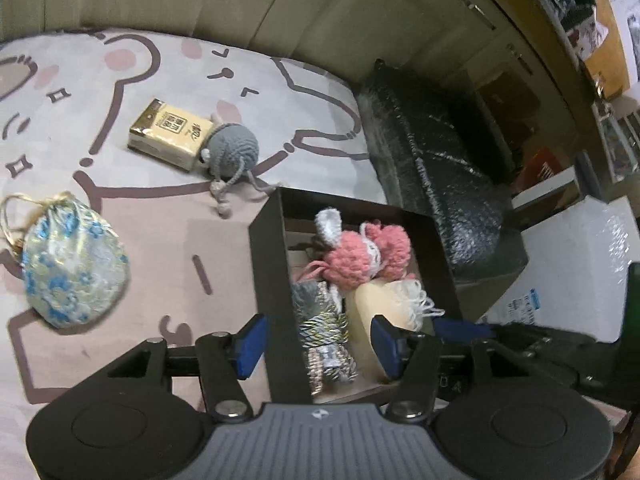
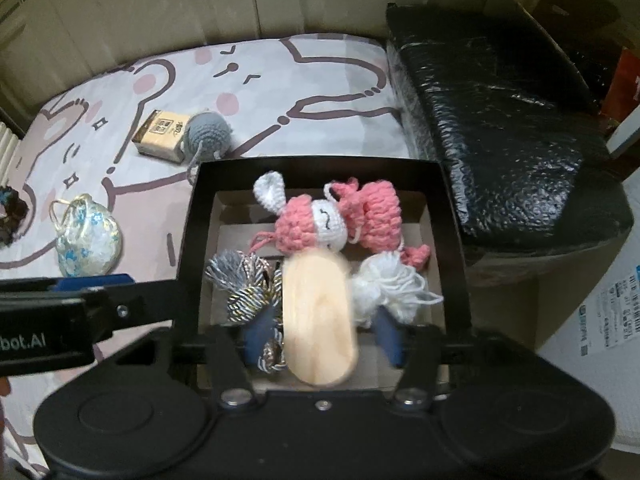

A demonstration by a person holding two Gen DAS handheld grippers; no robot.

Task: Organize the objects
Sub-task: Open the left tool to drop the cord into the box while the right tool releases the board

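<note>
A black box (image 1: 268,280) (image 2: 192,232) stands on the bed and holds a pink crochet doll (image 1: 352,256) (image 2: 320,220), a pale wooden oval piece (image 2: 318,316) (image 1: 372,312), a striped cord tassel (image 1: 324,332) (image 2: 244,300) and white yarn (image 2: 388,288). My left gripper (image 1: 316,344) is open, its jaws straddling the box's left wall. My right gripper (image 2: 320,332) is open over the box, its jaws on either side of the wooden piece; I cannot tell whether they touch it. On the sheet lie a tissue pack (image 1: 168,132) (image 2: 160,140), a grey crochet ball (image 1: 232,152) (image 2: 208,134) and a blue floral pouch (image 1: 72,268) (image 2: 88,240).
The bed sheet (image 1: 160,232) has a cartoon bear print. A black wrapped cushion (image 1: 440,168) (image 2: 500,128) lies right of the box. A dark scrunchie (image 2: 12,212) sits at the sheet's left edge. Beige cabinets (image 1: 240,0) stand behind. White packaging (image 1: 580,264) is at the right.
</note>
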